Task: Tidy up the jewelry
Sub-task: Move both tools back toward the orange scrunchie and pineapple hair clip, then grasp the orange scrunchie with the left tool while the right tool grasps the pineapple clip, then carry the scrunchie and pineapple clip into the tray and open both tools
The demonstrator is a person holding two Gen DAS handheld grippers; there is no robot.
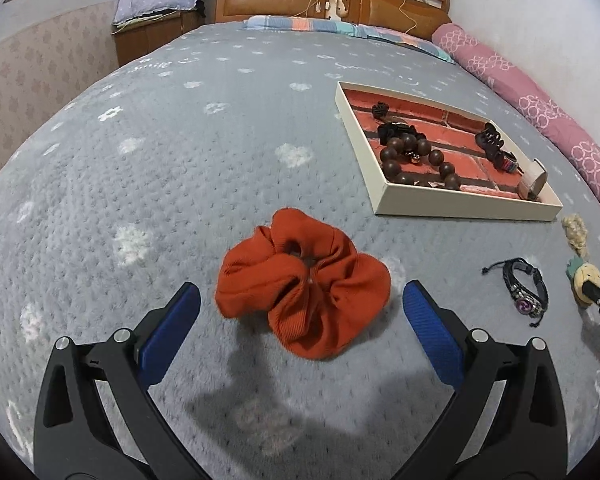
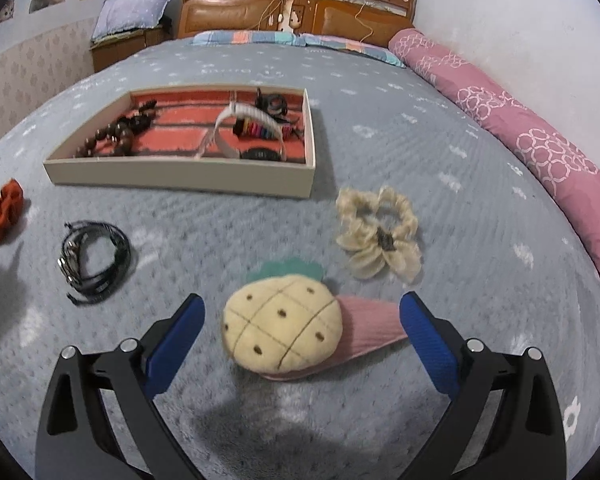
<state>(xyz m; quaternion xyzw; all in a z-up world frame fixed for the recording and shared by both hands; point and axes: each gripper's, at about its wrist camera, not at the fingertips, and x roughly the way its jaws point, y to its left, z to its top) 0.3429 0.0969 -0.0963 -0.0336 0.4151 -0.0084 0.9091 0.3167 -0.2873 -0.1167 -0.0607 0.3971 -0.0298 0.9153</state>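
Observation:
An orange scrunchie [image 1: 302, 282] lies on the grey bedspread between the open blue pads of my left gripper [image 1: 301, 296]. My right gripper [image 2: 302, 310] is open around a plush pineapple hair clip [image 2: 284, 326] with a pink base. A cream tray [image 1: 456, 204] with a red brick-pattern floor holds a wooden bead bracelet [image 1: 416, 160], black hair clips and a white band; it also shows in the right wrist view [image 2: 180, 178]. A black leather bracelet [image 2: 94, 258] and a cream scrunchie [image 2: 378, 236] lie loose on the bed.
A pink bolster [image 2: 540, 132] runs along the right wall. A wooden headboard [image 2: 296, 4] and striped pillows are at the far end. A wooden nightstand [image 1: 148, 36] with a pillow stands at the back left.

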